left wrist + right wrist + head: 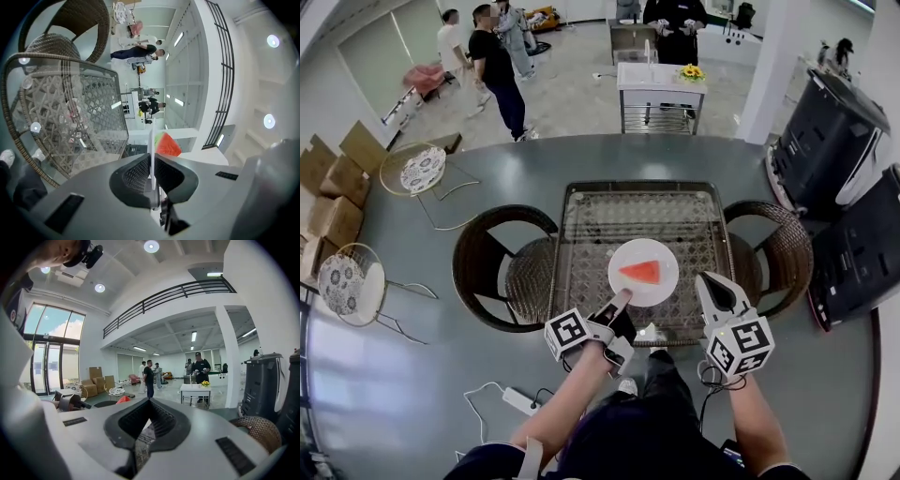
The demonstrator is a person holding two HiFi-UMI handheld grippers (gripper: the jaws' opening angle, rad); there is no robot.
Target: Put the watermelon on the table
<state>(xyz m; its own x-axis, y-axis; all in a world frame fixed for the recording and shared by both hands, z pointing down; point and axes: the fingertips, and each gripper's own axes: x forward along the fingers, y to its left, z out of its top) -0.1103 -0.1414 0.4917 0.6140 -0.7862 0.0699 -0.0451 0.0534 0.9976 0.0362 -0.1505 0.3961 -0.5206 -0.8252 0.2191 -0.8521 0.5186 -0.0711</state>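
Jaws of the left gripper clamp only the rim of the plate; a tilt could spill the watermelon slice. The right gripper has its jaws together, empty.

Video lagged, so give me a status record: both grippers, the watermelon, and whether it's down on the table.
left gripper: shut on the white plate, at its near rim
watermelon slice: lying on the white plate
placement: white plate is over the glass table, contact unclear
right gripper: shut, empty, right of the white plate
wicker chairs: one at each side of the glass table
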